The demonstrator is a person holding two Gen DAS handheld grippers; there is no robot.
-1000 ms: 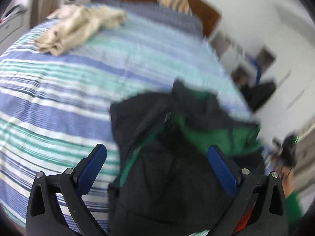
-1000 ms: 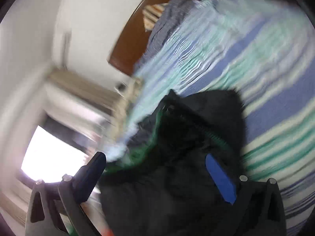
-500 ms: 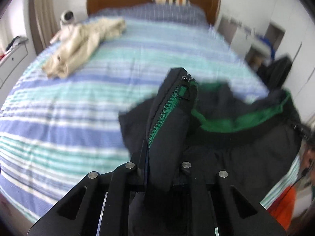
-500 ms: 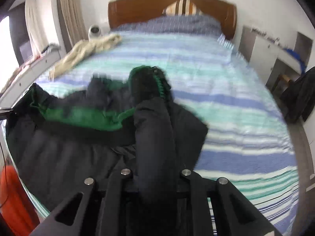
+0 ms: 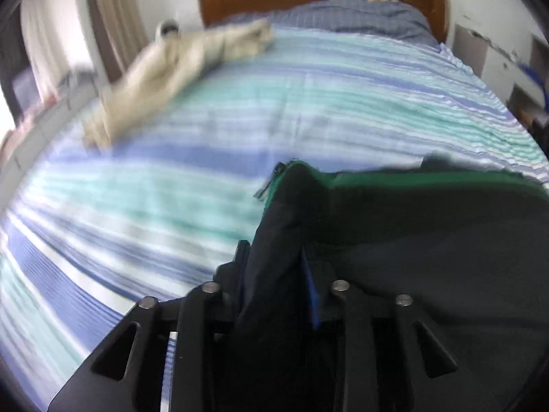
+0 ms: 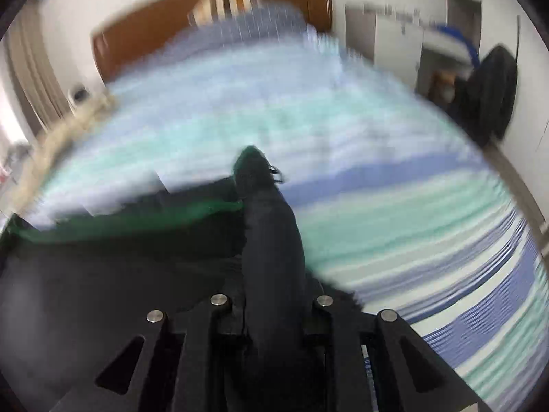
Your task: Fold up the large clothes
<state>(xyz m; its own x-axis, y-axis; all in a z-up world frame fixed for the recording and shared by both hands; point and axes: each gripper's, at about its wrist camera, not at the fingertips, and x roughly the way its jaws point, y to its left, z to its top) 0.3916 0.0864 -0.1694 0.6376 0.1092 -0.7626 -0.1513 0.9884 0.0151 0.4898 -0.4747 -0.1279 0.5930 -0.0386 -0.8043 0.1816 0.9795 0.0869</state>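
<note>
Both grippers clamped on the jacket, held over the bed.

Left gripper and right gripper each pinch a fold of the black padded jacket with green lining; it's stretched between them above the blue-green striped bedspread. Frames blurred.

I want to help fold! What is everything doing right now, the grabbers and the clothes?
left gripper: shut on the black jacket
right gripper: shut on the black jacket
black jacket: pinched at two spots, green lining showing, unfolded
beige garment: crumpled on the striped bed, untouched
</note>
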